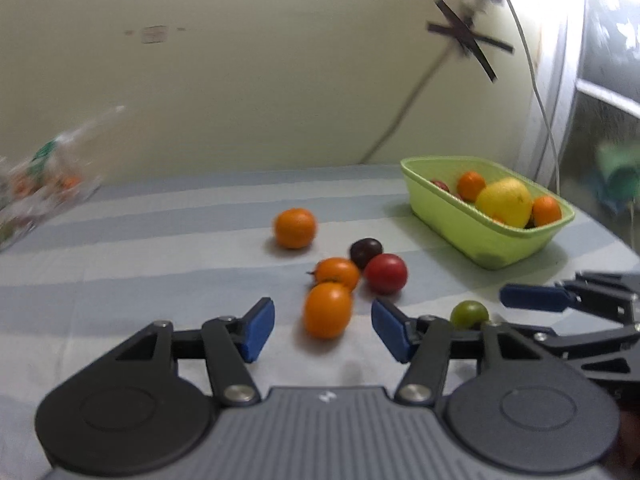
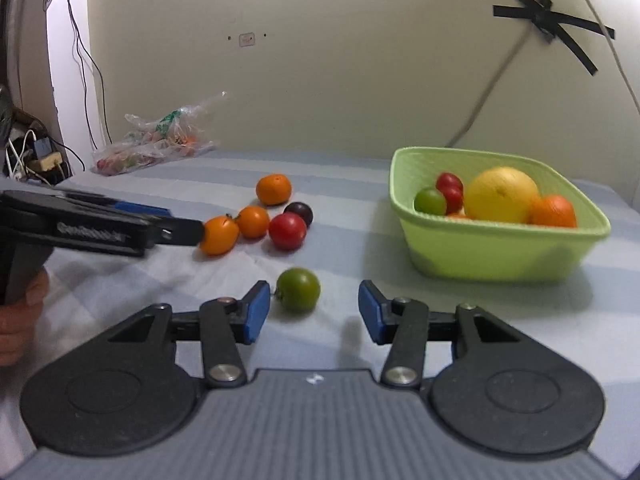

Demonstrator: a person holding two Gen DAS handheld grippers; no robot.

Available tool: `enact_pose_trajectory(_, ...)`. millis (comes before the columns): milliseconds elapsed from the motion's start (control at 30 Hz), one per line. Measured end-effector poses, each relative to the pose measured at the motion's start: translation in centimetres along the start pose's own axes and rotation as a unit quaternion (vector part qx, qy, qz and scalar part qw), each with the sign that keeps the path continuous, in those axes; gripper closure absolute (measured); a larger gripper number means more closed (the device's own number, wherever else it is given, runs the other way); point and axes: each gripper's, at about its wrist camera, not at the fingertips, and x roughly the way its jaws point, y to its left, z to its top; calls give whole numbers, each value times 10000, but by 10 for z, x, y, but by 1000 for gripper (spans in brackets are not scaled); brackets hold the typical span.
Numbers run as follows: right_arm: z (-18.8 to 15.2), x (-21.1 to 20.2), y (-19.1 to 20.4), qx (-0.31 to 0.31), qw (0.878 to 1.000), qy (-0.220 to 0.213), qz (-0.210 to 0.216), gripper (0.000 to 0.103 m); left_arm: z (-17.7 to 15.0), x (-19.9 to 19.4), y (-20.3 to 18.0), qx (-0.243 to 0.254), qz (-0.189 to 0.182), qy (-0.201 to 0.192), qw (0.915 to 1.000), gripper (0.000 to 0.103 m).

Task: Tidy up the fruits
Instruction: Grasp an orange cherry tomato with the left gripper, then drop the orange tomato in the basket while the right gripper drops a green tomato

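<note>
Plastic bag (image 1: 44,176) blurred, cut by the left edge (contents unreadable); green fruit (image 1: 469,314) partly hidden behind the left gripper's (image 1: 323,330) linkage.

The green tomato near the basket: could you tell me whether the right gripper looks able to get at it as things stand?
Probably yes. The green tomato lies alone on the cloth just ahead of the open right gripper, nearer its left finger, with nothing between them; the left gripper is off by the orange fruit.

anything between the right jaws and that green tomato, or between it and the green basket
Nothing visible. The right gripper is open with the green tomato just ahead, close to its left pad. Only bare striped cloth lies between tomato and basket; the other loose fruits sit off to the left.
</note>
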Motion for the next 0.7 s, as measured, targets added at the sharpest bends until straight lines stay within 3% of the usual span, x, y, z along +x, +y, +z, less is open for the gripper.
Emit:
enact_pose_trajectory(33, 1, 3, -1, -16, 10000, 38, 46, 51, 1, 8, -3, 49, 38, 88, 9999, 52)
enact_pose_trajectory(100, 2, 8, 1, -117, 9997, 132, 157, 52, 0, 20, -4, 42, 109, 273, 9996, 69)
enact_pose_trajectory(133, 2, 9, 2, -174, 9994, 182, 247, 52, -1, 21, -4, 38, 131, 257, 9996, 70)
enact_pose_trajectory(167, 2, 10, 4, -240, 9990, 196, 326, 59, -3, 20, -5, 75, 150, 228, 9996, 73)
enact_pose_trajectory(200, 2, 10, 5, -309, 9984, 224, 415, 72, -3, 19, -5, 93, 160, 224, 9996, 73)
enact_pose_trajectory(233, 1, 10, 7, -360, 9980, 248, 459, 75, -5, 17, -6, 98, 149, 225, 9996, 73)
enact_pose_trajectory(333, 1, 7, 7, -371, 9977, 147, 544, 76, -9, 8, -9, 43, 24, 248, 9997, 73)
enact_pose_trajectory(433, 4, -6, 1, -301, 9980, -261, 494, 76, -3, -5, -18, 17, -290, 131, 9995, 73)
enact_pose_trajectory(567, 15, -25, -11, -606, 9932, -984, -101, 76, 33, -8, -36, 92, -691, -212, 9973, 73)
enact_pose_trajectory(700, 24, -22, -33, -722, 9862, -1211, -863, 76, 75, 21, -65, 220, -1177, -359, 9922, 73)
